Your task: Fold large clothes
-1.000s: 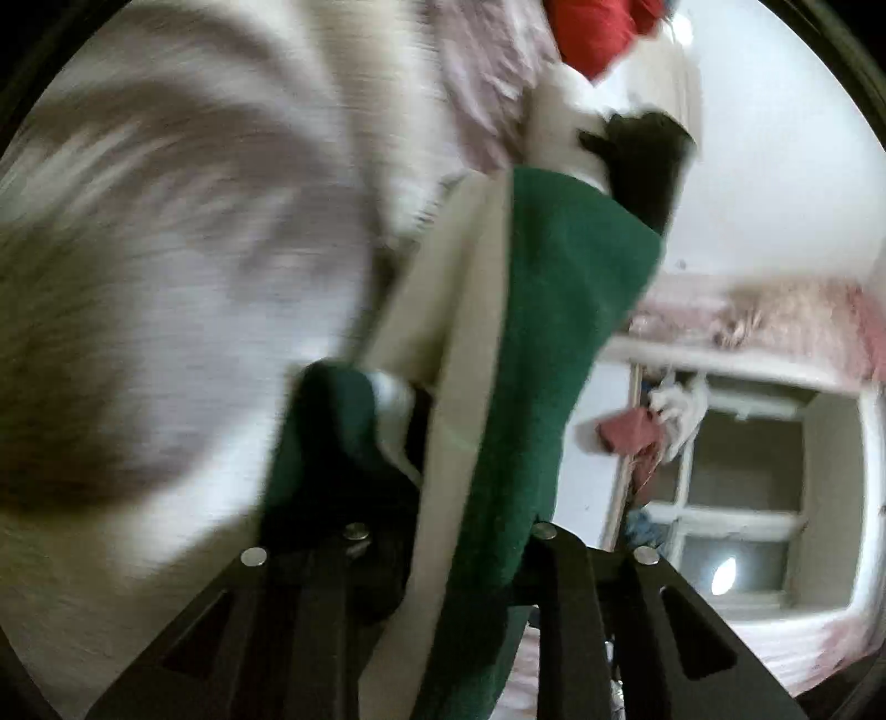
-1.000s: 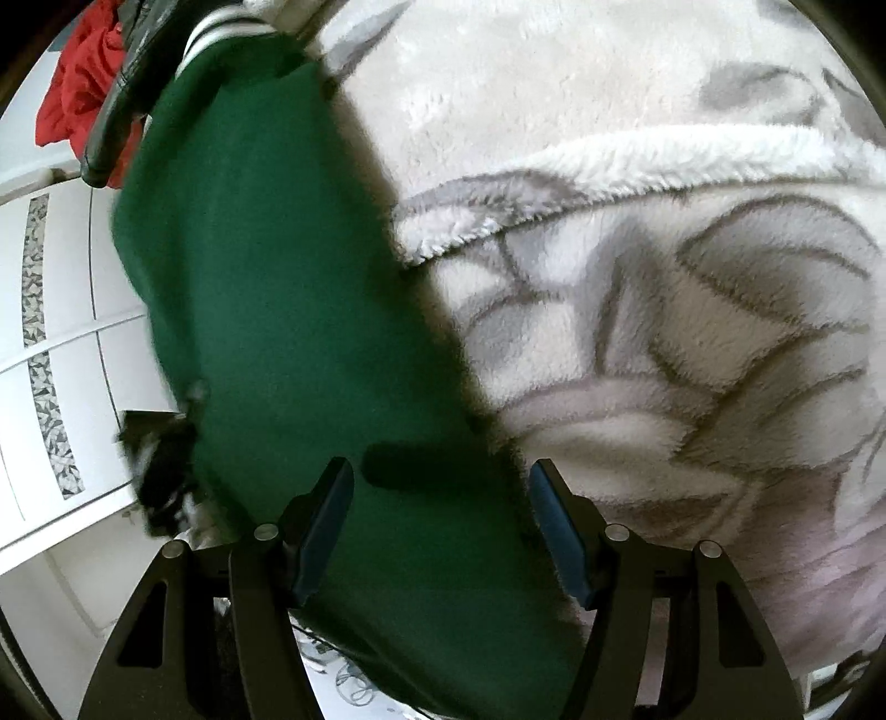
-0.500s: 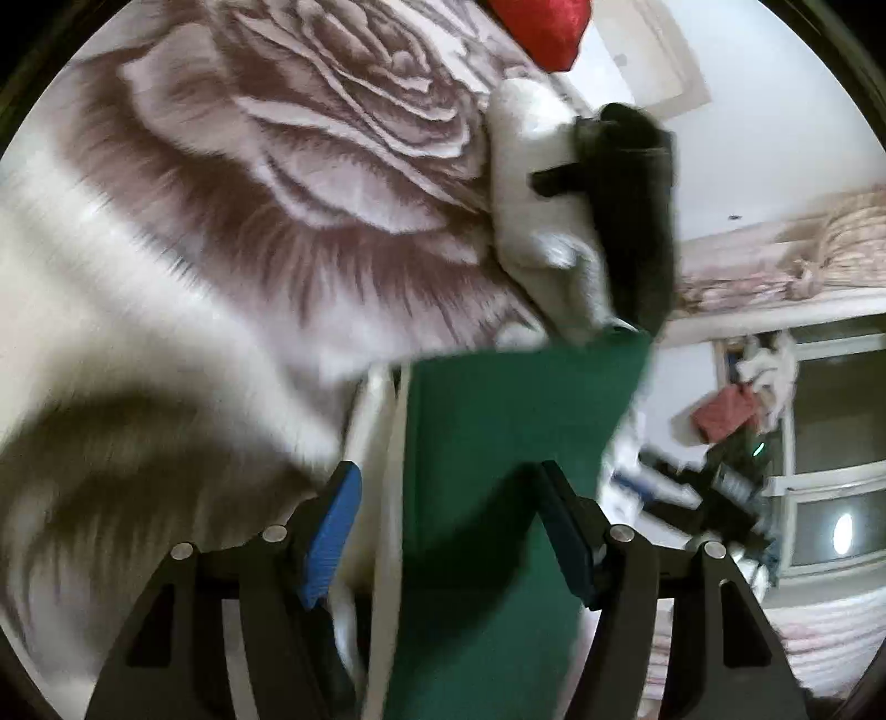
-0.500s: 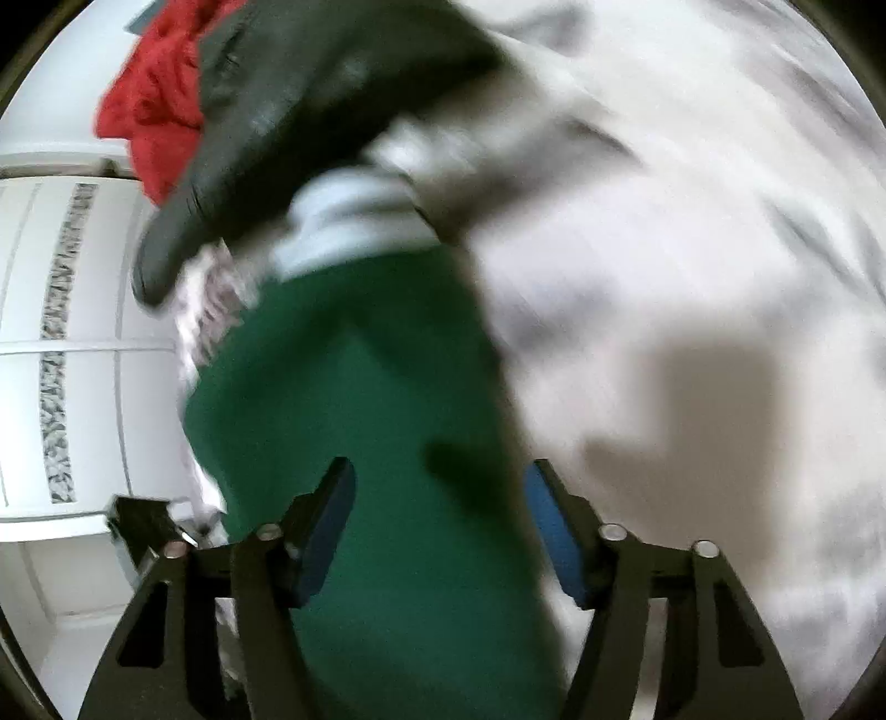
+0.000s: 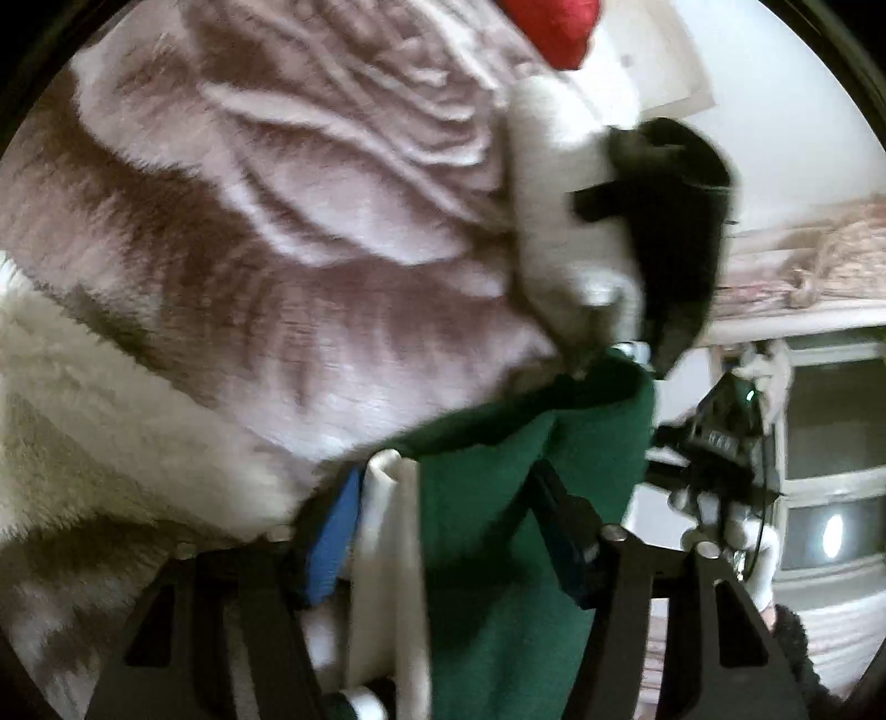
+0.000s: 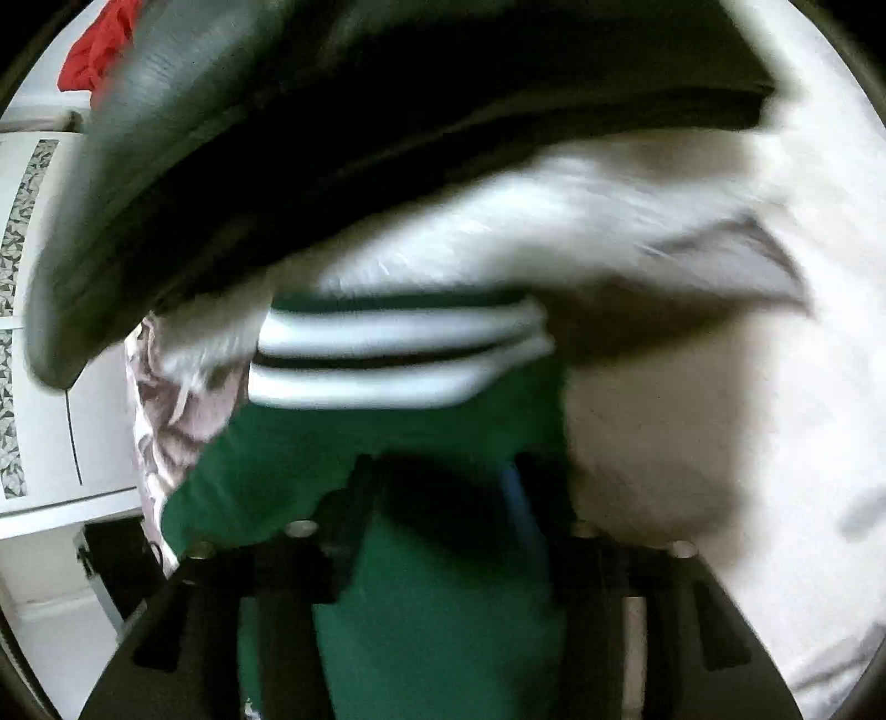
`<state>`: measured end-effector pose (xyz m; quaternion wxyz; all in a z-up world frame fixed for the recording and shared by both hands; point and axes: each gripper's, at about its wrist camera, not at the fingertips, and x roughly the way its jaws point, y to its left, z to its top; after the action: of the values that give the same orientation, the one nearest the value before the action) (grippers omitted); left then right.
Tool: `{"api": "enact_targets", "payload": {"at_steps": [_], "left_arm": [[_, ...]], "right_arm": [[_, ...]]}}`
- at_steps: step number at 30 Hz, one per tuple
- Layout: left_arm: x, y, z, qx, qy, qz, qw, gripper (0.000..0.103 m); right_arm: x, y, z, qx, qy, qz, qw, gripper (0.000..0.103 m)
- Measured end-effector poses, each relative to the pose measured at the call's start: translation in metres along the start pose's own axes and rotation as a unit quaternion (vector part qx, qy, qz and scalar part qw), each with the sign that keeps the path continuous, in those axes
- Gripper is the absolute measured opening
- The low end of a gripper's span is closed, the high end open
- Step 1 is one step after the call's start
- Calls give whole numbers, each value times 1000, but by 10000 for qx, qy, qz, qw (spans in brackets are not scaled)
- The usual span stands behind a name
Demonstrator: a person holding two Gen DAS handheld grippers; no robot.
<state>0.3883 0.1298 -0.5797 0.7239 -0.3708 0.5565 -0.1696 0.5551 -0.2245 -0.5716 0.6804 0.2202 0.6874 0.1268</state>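
Left tongs (image 5: 443,531): jaws closing, green garment (image 5: 498,526) with its cream trim (image 5: 387,526) between the blue pads; firm grip cannot be told. Right tongs (image 6: 437,498): jaws opening, the same green cloth between them, blurred. Garment: lies on the rose-patterned blanket (image 5: 249,221) of the bed, striped cuff (image 6: 387,354) just beyond the right tongs. Black jacket (image 6: 332,138): beyond the cuff. Red cloth (image 5: 554,27): farthest.

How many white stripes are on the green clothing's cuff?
2. In the right wrist view, the two white stripes run across the ribbed cuff of the green clothing: the upper stripe just above the lower stripe. More may hide underneath.
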Motion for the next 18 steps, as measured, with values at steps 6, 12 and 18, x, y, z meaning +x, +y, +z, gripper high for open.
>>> {"api": "enact_targets", "payload": {"at_steps": [6,12,18], "left_arm": [[-7,21,5,-30,-124,42,9999,19],[-19,24,6,-454,-139,-503,9976,24],[-74,-26,-34,-58,-353,245,9991,40]], "right_arm": [[-61,-49,-73,286,-261,221,9990,55],[-86,-90,-172,545,-75,92,9984,56],[-87,-110,-262,670,300,240,9970,65]]}}
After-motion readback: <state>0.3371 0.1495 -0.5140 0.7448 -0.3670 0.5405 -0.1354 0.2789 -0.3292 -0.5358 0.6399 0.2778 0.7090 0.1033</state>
